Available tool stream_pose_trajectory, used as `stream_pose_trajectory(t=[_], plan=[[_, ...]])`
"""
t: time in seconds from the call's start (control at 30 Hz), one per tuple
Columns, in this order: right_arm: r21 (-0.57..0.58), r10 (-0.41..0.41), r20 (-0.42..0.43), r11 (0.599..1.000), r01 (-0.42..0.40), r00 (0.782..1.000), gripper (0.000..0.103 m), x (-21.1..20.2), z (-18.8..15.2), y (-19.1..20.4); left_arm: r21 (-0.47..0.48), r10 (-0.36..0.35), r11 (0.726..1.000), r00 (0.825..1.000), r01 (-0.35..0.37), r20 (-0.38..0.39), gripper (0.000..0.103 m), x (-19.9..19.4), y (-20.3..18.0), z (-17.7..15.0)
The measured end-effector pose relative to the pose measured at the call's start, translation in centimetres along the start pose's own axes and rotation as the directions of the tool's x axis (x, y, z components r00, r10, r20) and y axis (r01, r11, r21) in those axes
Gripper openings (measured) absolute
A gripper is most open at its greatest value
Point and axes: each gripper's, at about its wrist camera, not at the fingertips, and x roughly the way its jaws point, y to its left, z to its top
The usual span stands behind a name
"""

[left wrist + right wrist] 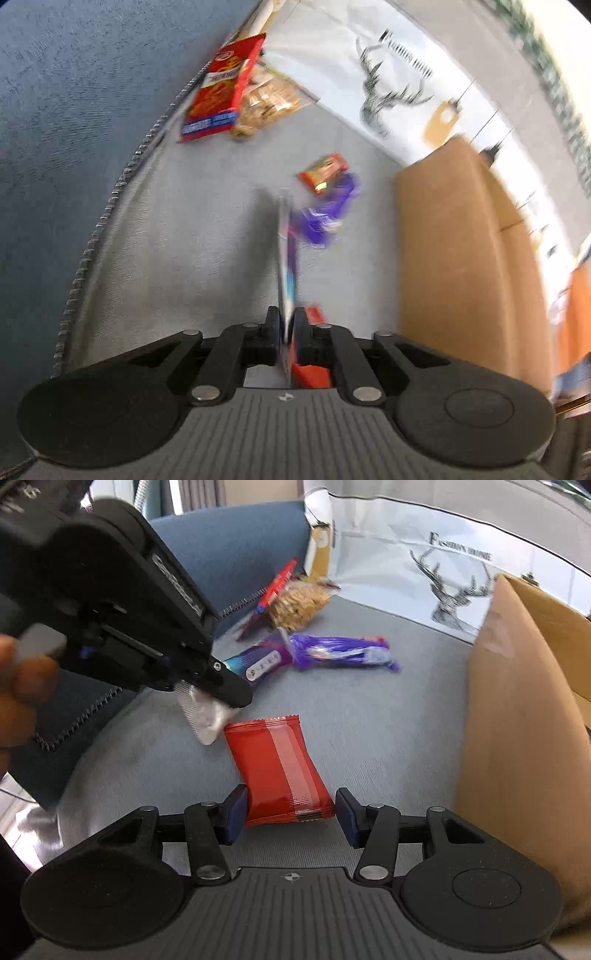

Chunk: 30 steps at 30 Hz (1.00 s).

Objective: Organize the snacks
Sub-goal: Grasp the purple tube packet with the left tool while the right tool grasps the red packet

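My left gripper (287, 325) is shut on a thin blue and purple snack packet (286, 258), seen edge-on and blurred. In the right wrist view that gripper (229, 698) pinches the packet (258, 662) near its silver crimped end, a little above the grey fabric surface. A red snack packet (277, 771) lies flat on the surface just under and beside it. My right gripper (291, 808) is shut on the near end of the red packet, one pad against each side. The red packet (312, 373) also shows under the left fingers.
A cardboard box (517, 720) stands at the right. A purple packet (343, 651), a clear bag of biscuits (299, 602) and a long red packet (221, 92) lie farther back. A small orange packet (325, 171), a white deer-print bag (443, 572) and a blue zippered cushion (55, 147) are around them.
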Motion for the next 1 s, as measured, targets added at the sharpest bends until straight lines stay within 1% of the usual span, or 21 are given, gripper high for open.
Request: stream_pose_trajectory(t=[0.03, 0.07, 0.1, 0.13, 0.2, 0.27, 0.33, 0.43, 0.6, 0.67, 0.7, 0.73, 0.77, 0.8, 0.87, 1.0], plan=[[0.004, -0.008, -0.014, 1.0, 0.008, 1.0, 0.054, 0.0, -0.2, 0.0, 0.028, 0.061, 0.998, 0.998, -0.062, 0.022, 0.023, -0.1, -0.2, -0.1], [0.008, -0.015, -0.03, 1.0, 0.015, 0.999, 0.054, 0.1, -0.4, 0.0, 0.05, 0.111, 0.992, 0.992, -0.113, 0.052, 0.03, -0.4, -0.5, -0.1], [0.01, -0.019, -0.043, 1.0, 0.02, 0.999, 0.056, 0.2, -0.6, -0.1, 0.058, 0.128, 0.99, 0.989, -0.132, 0.072, 0.031, -0.5, -0.6, -0.1], [0.01, -0.017, -0.05, 1.0, 0.018, 0.999, 0.057, 0.3, -0.7, -0.1, 0.059, 0.127, 0.99, 0.989, -0.132, 0.08, 0.031, -0.6, -0.7, -0.1], [0.003, -0.02, -0.041, 1.0, 0.02, 0.999, 0.058, 0.4, -0.6, 0.1, 0.064, 0.113, 0.991, 0.991, -0.118, 0.076, 0.035, -0.4, -1.2, -0.1], [-0.005, -0.014, -0.028, 1.0, 0.014, 1.0, 0.061, 0.4, -0.5, 0.1, 0.096, 0.12, 0.987, 0.991, -0.126, 0.065, 0.037, 0.3, -1.8, -0.1], [-0.006, -0.005, -0.024, 1.0, 0.005, 1.0, 0.066, 0.6, -0.4, 0.2, 0.146, 0.15, 0.977, 0.987, -0.156, 0.055, 0.04, 1.1, -2.7, -0.1], [-0.011, -0.001, -0.028, 1.0, 0.001, 1.0, 0.067, 1.2, -0.3, 0.2, 0.212, 0.201, 0.955, 0.978, -0.208, 0.056, 0.045, 2.4, -3.4, 0.0], [0.006, 0.018, -0.034, 1.0, -0.017, 0.999, 0.066, 1.7, -0.1, -0.2, 0.273, 0.246, 0.93, 0.968, -0.248, 0.041, 0.045, 3.9, -3.9, -0.2], [0.004, 0.031, -0.031, 1.0, -0.031, 0.999, 0.057, 1.8, 0.1, -0.3, 0.297, 0.26, 0.919, 0.965, -0.259, 0.035, 0.045, 4.4, -4.3, -0.3], [-0.003, 0.035, -0.027, 0.999, -0.035, 0.999, 0.05, 1.8, 0.1, -0.2, 0.311, 0.27, 0.912, 0.962, -0.267, 0.036, 0.041, 4.7, -4.5, -0.4], [-0.011, 0.037, -0.023, 0.999, -0.038, 0.999, 0.047, 1.8, 0.2, -0.1, 0.326, 0.28, 0.903, 0.959, -0.278, 0.041, 0.037, 4.8, -4.7, -0.4], [-0.015, 0.038, -0.02, 0.999, -0.038, 0.999, 0.046, 1.8, 0.2, -0.1, 0.337, 0.283, 0.898, 0.958, -0.281, 0.045, 0.031, 4.9, -4.9, -0.5], [-0.014, 0.037, -0.017, 0.999, -0.038, 0.999, 0.045, 1.8, 0.2, -0.1, 0.338, 0.284, 0.898, 0.958, -0.283, 0.047, 0.027, 4.9, -5.0, -0.4], [-0.005, 0.025, -0.005, 1.0, -0.025, 1.0, 0.044, 1.5, 0.3, -0.2, 0.315, 0.287, 0.905, 0.957, -0.287, 0.048, 0.025, 4.7, -4.8, -0.3], [0.016, -0.037, 0.013, 0.999, 0.037, 0.999, 0.044, 1.0, 0.5, -0.6, 0.255, 0.303, 0.916, 0.951, -0.31, 0.069, 0.025, 4.0, -3.8, -0.2]])
